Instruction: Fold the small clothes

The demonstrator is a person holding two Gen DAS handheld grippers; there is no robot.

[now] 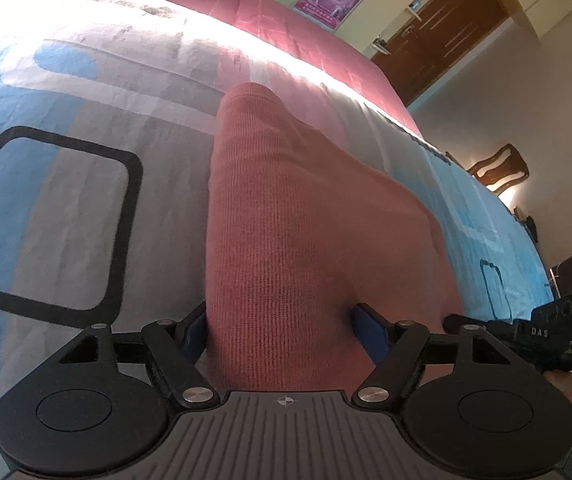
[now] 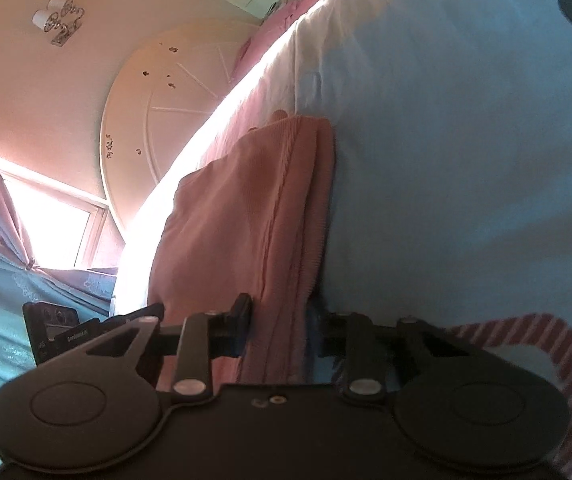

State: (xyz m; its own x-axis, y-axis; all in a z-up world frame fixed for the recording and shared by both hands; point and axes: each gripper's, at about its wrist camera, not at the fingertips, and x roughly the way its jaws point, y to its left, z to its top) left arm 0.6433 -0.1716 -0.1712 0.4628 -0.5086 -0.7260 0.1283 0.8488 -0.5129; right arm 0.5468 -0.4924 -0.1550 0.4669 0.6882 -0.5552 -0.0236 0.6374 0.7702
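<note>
A small pink knit garment (image 1: 286,216) lies folded on the bed sheet (image 1: 85,128), stretched between both grippers. My left gripper (image 1: 281,332) is shut on its near end, the cloth bunched between the blue pads. In the right wrist view the same garment (image 2: 245,208) shows as stacked folded layers. My right gripper (image 2: 281,324) is shut on its edge. The other gripper's body shows at the right of the left wrist view (image 1: 546,332) and at the left of the right wrist view (image 2: 57,332).
The sheet is blue, grey and white with black outlined rectangles, over a pink cover (image 1: 306,36). A wooden door (image 1: 446,20) and a chair (image 1: 498,168) stand beyond the bed. A round white headboard (image 2: 157,100), a window (image 2: 49,216) and a striped cord (image 2: 558,344) show.
</note>
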